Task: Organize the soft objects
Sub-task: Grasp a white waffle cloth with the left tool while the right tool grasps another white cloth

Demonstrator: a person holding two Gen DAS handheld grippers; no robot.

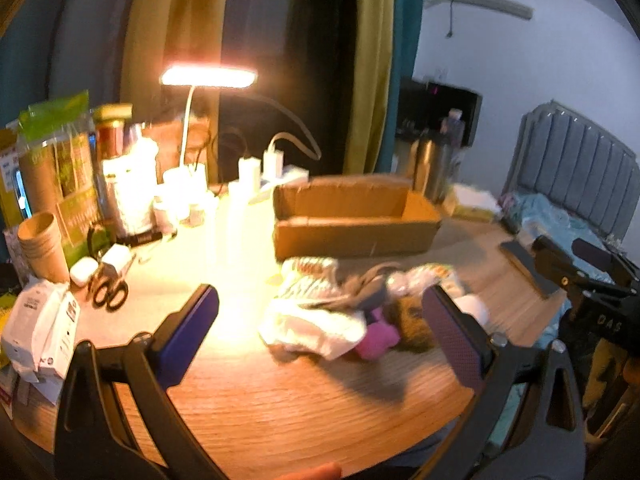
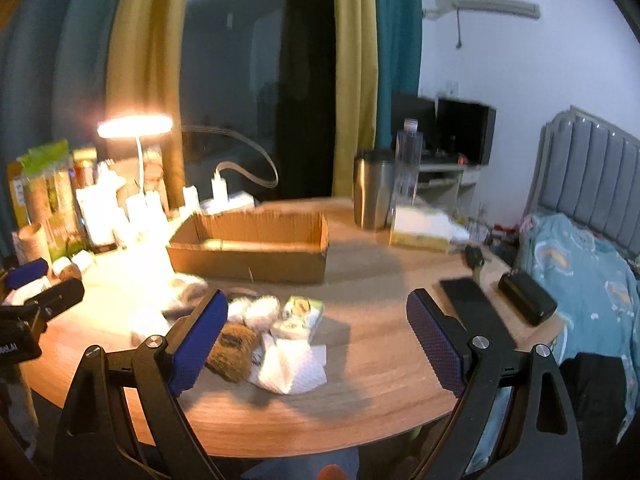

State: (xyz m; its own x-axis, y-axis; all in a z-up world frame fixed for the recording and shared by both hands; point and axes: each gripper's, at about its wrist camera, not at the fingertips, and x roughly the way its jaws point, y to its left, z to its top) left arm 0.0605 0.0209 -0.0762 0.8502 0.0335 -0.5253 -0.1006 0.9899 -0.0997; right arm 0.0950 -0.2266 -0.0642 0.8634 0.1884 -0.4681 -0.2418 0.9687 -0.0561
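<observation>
A heap of soft objects [image 1: 340, 308] lies mid-table: white cloths, a purple piece [image 1: 378, 338], a brown furry piece [image 1: 412, 320]. It also shows in the right wrist view [image 2: 264, 332], with a white folded cloth [image 2: 292, 366] in front. An open cardboard box [image 1: 352, 216] stands behind the heap and shows in the right wrist view too [image 2: 252, 246]. My left gripper [image 1: 320, 336] is open and empty, just short of the heap. My right gripper [image 2: 316, 336] is open and empty, with the heap by its left finger.
A lit desk lamp [image 1: 208, 77], paper cups [image 1: 42, 246], scissors [image 1: 106, 286], packets and bottles crowd the table's left. A steel mug [image 2: 372, 190], clear bottle [image 2: 408, 164], tissue box [image 2: 420, 228], phone [image 2: 466, 296] and black case [image 2: 526, 298] sit right. A bed [image 2: 580, 272] is beyond.
</observation>
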